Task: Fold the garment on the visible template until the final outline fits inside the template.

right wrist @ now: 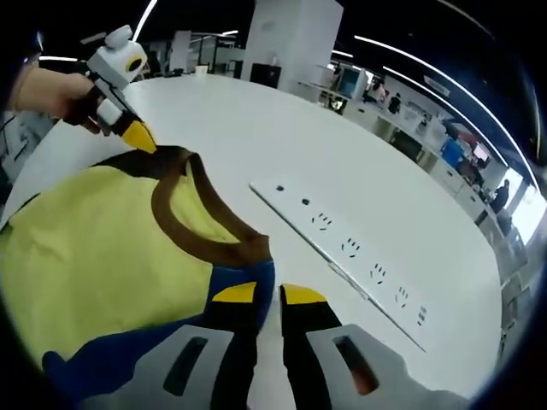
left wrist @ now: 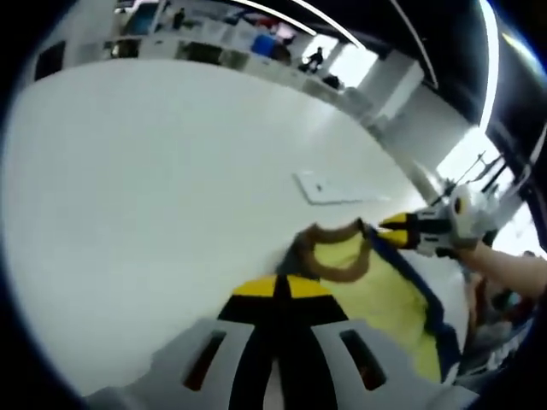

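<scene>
Shirt (right wrist: 102, 248), yellow with a brown collar (right wrist: 184, 213) and blue shoulders, lies on the white table (right wrist: 256, 120), toward the left of the right gripper view. At its far collar edge the left gripper (right wrist: 141, 137), held in a hand (right wrist: 51, 92), has its yellow tips together on the cloth. In the left gripper view its jaws look closed on the shirt's near edge. The right gripper (right wrist: 268, 299) stands at the near blue shoulder; its left jaw lies over the cloth, with a narrow gap between the jaws, so I cannot tell whether it grips. Right of the shirt, a white socket strip (right wrist: 342, 248) runs along the table.

No container shows.
</scene>
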